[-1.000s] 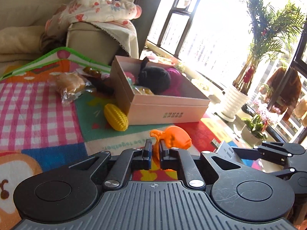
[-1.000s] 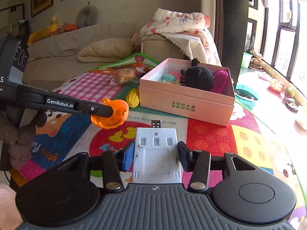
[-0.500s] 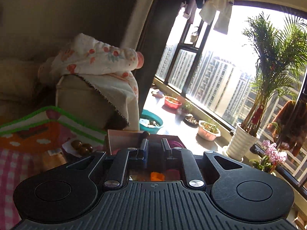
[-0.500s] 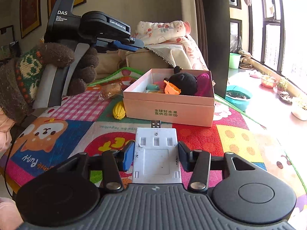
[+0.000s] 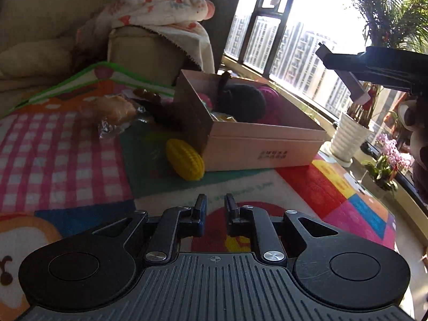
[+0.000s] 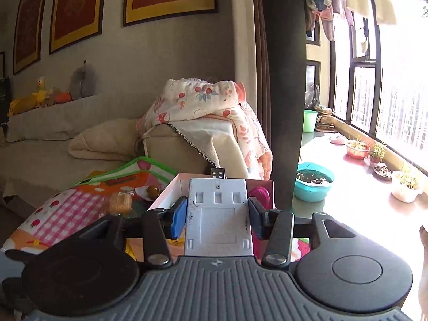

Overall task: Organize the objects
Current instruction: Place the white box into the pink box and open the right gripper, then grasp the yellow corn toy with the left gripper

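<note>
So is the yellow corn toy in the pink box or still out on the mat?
Out. The yellow corn toy lies on the mat against the pink box's outer corner.

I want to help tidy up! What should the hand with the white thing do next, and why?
Probably carry it forward and lower it over the pink box. The right gripper is shut on the white plastic piece, and the box, already holding toys, sits just ahead and below it.
</note>
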Demonstrator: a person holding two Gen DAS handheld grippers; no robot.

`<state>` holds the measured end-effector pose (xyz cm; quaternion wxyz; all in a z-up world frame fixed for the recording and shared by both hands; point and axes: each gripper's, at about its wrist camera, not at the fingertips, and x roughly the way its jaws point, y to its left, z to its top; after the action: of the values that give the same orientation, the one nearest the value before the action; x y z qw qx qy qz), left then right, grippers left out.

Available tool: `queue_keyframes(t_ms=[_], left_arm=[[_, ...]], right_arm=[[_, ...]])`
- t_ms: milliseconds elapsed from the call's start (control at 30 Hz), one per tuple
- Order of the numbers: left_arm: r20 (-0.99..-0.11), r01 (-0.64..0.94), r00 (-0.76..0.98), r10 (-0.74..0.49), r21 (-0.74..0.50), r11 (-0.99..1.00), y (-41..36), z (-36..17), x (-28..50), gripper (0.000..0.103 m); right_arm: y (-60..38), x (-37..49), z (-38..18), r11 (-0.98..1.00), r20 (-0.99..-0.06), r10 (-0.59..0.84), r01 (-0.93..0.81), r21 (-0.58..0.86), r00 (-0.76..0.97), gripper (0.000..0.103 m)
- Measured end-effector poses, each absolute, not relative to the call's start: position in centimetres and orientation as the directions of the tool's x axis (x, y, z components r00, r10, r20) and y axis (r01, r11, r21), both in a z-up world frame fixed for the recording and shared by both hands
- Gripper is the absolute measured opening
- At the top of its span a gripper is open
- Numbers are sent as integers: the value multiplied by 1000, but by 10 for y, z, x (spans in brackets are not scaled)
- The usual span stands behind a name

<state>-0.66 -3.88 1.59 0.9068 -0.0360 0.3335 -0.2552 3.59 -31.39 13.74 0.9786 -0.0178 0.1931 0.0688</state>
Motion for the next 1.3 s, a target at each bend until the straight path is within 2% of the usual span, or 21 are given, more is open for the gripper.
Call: queue_keyframes(t_ms=[33, 100, 133, 267, 500, 567, 767, 867, 967, 1033, 1133, 1200, 1300], left_arm=[[-588, 437, 647, -485, -235, 868, -38, 16, -8, 15], [-586, 427, 654, -478, -235, 873, -36, 17, -7, 15], [-582, 425, 657, -480, -240, 873, -34, 18, -7, 15], [-575, 411, 665, -477, -252, 876, -26, 17, -6, 15], [-576, 358, 669, -469, -303, 883, -19, 17, 9, 15], [-570, 344, 678, -464, -312, 886, -18, 18, 15, 15], [-575, 261, 694, -434, -361, 895, -19, 24, 48, 15], [-584, 256, 683, -438, -369, 893, -28, 24, 65, 15], [-611, 230, 689, -390, -325, 917, -37, 22, 72, 16], [-611, 236, 694, -382, -307, 922, -41, 21, 73, 19], [-609, 249, 702, -368, -275, 929, -46, 21, 74, 22], [-613, 261, 702, -362, -250, 932, -50, 20, 74, 32], [-610, 272, 707, -357, -231, 934, -50, 19, 72, 35]], right_arm=[[-310, 48, 139, 993, -397, 98, -118, -26, 912, 49], [-305, 68, 137, 996, -449, 60, -82, -31, 892, 65], [-303, 73, 134, 997, -468, 48, -70, -30, 882, 77], [-295, 67, 116, 995, -487, 58, -89, -40, 871, 89], [-293, 42, 76, 995, -556, 64, -97, -31, 829, 91], [-295, 24, 63, 993, -554, 91, -119, -14, 828, 97], [-286, 1, 29, 994, -592, 85, -111, -7, 801, 97], [-286, -5, 18, 995, -579, 86, -103, 4, 810, 97], [-286, -7, 18, 996, -568, 77, -90, 5, 819, 98], [-287, -7, 19, 996, -564, 78, -89, 9, 822, 103], [-287, -7, 18, 996, -566, 74, -84, 9, 821, 103], [-287, -6, 18, 995, -567, 93, -103, 15, 819, 103], [-284, -5, 17, 995, -578, 79, -96, 0, 812, 103]])
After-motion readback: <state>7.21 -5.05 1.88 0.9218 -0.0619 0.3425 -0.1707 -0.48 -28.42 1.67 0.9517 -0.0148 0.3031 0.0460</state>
